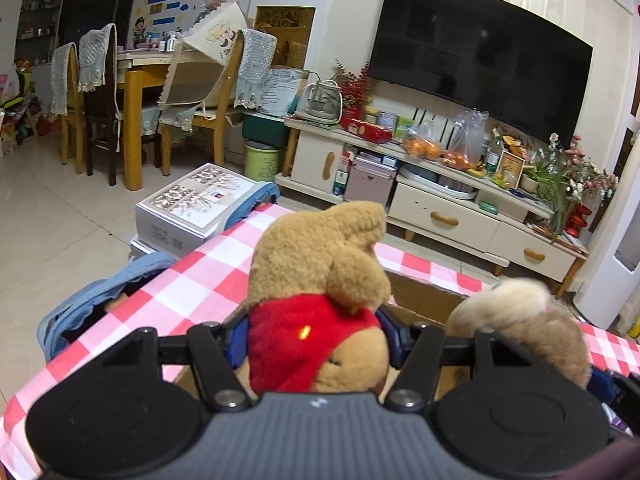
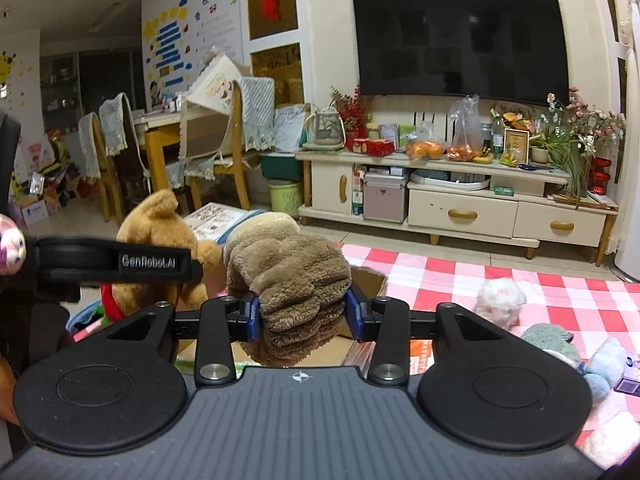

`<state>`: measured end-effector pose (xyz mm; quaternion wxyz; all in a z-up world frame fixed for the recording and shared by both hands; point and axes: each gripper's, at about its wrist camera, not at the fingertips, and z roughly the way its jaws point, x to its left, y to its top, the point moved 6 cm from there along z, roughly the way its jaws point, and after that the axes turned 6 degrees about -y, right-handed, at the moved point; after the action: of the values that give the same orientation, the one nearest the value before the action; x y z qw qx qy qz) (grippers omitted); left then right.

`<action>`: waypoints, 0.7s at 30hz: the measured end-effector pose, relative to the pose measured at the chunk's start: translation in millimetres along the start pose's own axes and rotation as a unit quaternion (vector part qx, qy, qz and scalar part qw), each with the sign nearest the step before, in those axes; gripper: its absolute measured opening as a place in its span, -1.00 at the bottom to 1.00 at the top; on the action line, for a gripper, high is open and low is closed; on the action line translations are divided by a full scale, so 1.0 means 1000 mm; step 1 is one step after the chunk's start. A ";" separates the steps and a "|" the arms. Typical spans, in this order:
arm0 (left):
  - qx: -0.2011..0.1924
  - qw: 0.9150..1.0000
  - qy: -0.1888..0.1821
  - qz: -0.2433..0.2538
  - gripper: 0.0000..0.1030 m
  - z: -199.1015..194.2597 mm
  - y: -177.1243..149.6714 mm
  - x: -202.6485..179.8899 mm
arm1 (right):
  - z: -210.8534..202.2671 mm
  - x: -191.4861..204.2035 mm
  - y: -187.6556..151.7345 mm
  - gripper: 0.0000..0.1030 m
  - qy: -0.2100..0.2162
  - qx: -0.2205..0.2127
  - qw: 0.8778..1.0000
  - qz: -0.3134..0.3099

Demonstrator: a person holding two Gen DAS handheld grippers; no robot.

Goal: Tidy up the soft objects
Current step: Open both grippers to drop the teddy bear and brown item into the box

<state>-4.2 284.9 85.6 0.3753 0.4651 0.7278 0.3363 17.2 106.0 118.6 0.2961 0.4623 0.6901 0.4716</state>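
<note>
Over the open brown cardboard box [image 1: 420,304] at the mid counter, which carries a red-and-white checked cloth [image 1: 192,280], both toys hang side by side. Left gripper [image 1: 316,340]: jaws partly closed, pressing the red-shirted waist of the tan plush bear [image 1: 320,264], long axis upright. Right gripper [image 2: 302,316]: blue pads flank the shaggy brown plush toy [image 2: 288,272], touching its pile; grip looks loose. The box lies directly below both jaws, so release looks like a straight drop. White fluffy toy [image 2: 500,300] waits nearer the right hand.
</note>
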 end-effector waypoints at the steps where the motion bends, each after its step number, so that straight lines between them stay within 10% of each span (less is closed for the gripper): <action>1: 0.000 1.000 0.003 0.001 0.19 0.000 0.001 0.001 | 0.000 0.002 -0.002 0.10 -0.002 0.002 1.000 -0.005; 8: -0.018 0.999 0.027 0.025 0.53 -0.003 0.006 0.001 | -0.016 -0.002 -0.008 0.91 -0.017 -0.008 1.000 -0.010; 21: -0.023 0.999 0.026 0.040 0.64 -0.007 0.006 -0.010 | -0.041 -0.036 -0.021 0.95 -0.044 -0.010 0.998 0.054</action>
<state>-5.0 277.1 96.8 0.3530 0.4759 0.7106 0.3793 -10.1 54.6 113.8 0.3053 0.5158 0.6458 0.4730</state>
